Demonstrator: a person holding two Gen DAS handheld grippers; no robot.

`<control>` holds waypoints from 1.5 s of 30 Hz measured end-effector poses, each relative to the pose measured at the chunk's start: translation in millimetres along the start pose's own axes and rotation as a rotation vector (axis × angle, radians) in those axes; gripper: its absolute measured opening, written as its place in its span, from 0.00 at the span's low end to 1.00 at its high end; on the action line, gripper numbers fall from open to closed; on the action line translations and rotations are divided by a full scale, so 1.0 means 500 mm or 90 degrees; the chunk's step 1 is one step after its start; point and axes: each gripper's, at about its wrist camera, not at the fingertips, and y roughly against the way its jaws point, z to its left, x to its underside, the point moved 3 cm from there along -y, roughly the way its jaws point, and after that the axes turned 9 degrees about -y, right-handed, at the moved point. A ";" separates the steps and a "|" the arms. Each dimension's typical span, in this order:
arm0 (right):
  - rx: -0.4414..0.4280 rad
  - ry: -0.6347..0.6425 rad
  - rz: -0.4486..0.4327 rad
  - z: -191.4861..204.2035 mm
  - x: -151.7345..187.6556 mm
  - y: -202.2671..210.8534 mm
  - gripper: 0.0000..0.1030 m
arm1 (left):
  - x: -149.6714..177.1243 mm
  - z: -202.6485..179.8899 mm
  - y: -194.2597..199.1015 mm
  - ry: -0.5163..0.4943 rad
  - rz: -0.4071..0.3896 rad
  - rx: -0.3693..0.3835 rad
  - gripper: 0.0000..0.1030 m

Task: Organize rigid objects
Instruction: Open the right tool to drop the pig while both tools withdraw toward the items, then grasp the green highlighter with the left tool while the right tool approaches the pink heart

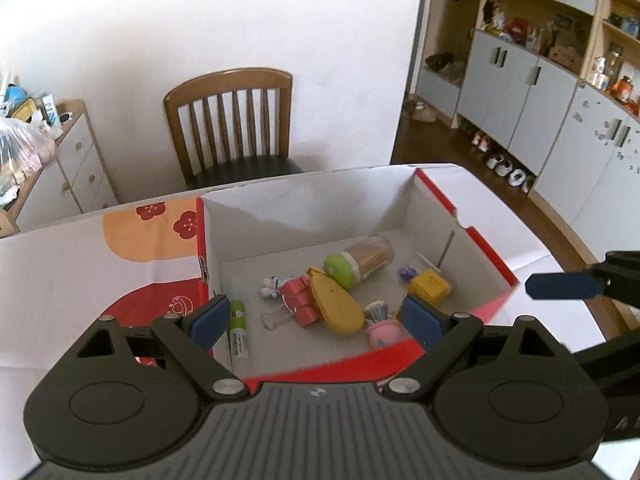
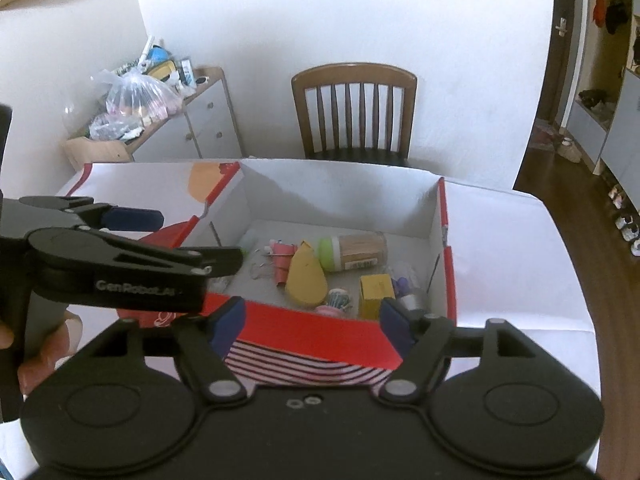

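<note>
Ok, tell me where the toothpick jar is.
The toothpick jar lies on its side inside the box, toward the far wall. Its green cap touches the yellow case, and in the right wrist view it sits just right of that case.

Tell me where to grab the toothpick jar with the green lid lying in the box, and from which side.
Grip the toothpick jar across its clear round body, not the green lid, probably coming from above. It lies on its side on the box floor, body largely clear on top, with the yellow teardrop piece close beside the lid.
</note>
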 end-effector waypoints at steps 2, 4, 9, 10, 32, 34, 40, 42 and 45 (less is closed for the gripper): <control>-0.003 -0.004 -0.010 -0.003 0.013 0.021 0.79 | 0.013 -0.007 0.021 -0.011 -0.015 0.000 0.91; -0.004 -0.008 -0.016 -0.009 0.026 0.040 0.81 | 0.027 -0.016 0.039 -0.023 -0.026 0.007 0.91; -0.001 -0.018 -0.041 -0.027 0.062 0.079 0.93 | 0.069 -0.035 0.071 -0.039 -0.038 0.023 0.91; 0.001 -0.020 -0.046 -0.031 0.072 0.085 0.94 | 0.079 -0.040 0.075 -0.040 -0.039 0.024 0.91; 0.020 0.063 -0.020 -0.057 0.287 0.038 0.99 | 0.238 -0.120 -0.008 -0.053 0.006 0.048 0.91; 0.019 0.068 -0.012 -0.059 0.291 0.024 0.99 | 0.244 -0.126 -0.025 -0.054 0.012 0.050 0.91; 0.013 0.107 0.004 -0.056 0.304 -0.014 0.97 | 0.252 -0.144 -0.076 -0.062 0.033 0.042 0.91; 0.009 0.122 0.008 -0.053 0.304 -0.025 0.95 | 0.252 -0.148 -0.092 -0.068 0.037 0.038 0.91; 0.001 0.142 0.015 -0.050 0.305 -0.042 0.93 | 0.250 -0.156 -0.115 -0.081 0.043 0.033 0.91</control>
